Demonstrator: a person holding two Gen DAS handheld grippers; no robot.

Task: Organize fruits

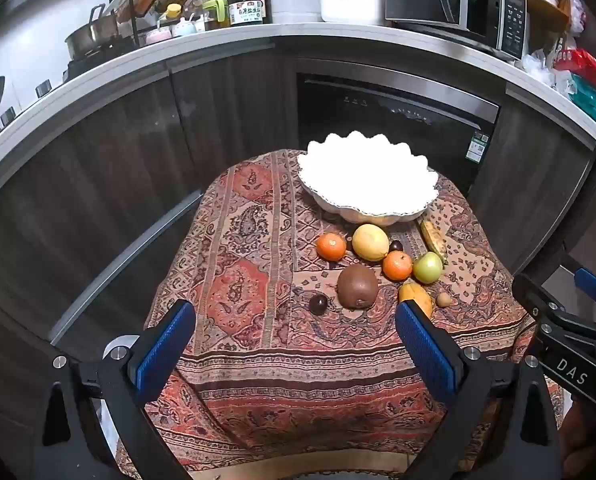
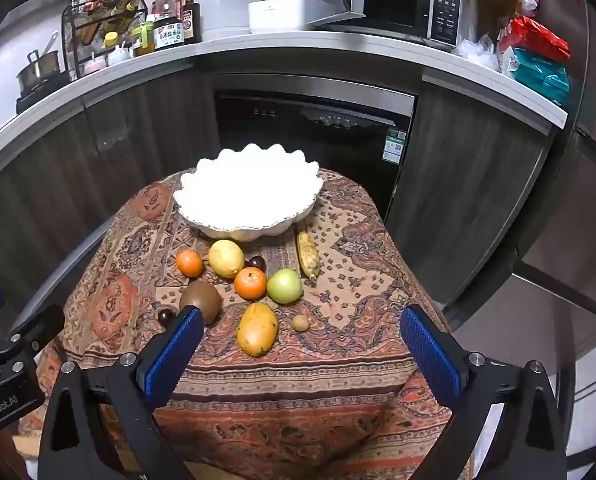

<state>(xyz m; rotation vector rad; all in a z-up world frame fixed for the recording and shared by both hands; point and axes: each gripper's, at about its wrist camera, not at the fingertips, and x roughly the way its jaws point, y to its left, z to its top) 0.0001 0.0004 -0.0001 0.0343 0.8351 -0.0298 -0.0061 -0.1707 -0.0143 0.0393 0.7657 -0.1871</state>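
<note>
Fruits lie loose on the desk (image 2: pixel 338 360), short of the white bowl (image 2: pixel 250 196). Mango (image 2: pixel 257 330) sits just ahead of your right gripper (image 2: pixel 302 346), long axis pointing away. Both grippers wide, empty; left gripper (image 1: pixel 296 342) faces the kiwi (image 1: pixel 357 286).

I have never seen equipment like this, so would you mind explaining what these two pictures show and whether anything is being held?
A person holds a two-finger gripper in each hand; a camera on each looks along its blue fingers. One picture is from the left gripper, the other from the right gripper. Both are open and hold nothing. On the patterned tablecloth stands an empty white scalloped bowl. In front of it lie loose fruit: two oranges, a lemon, a green apple, a kiwi, a mango and a banana.
</note>
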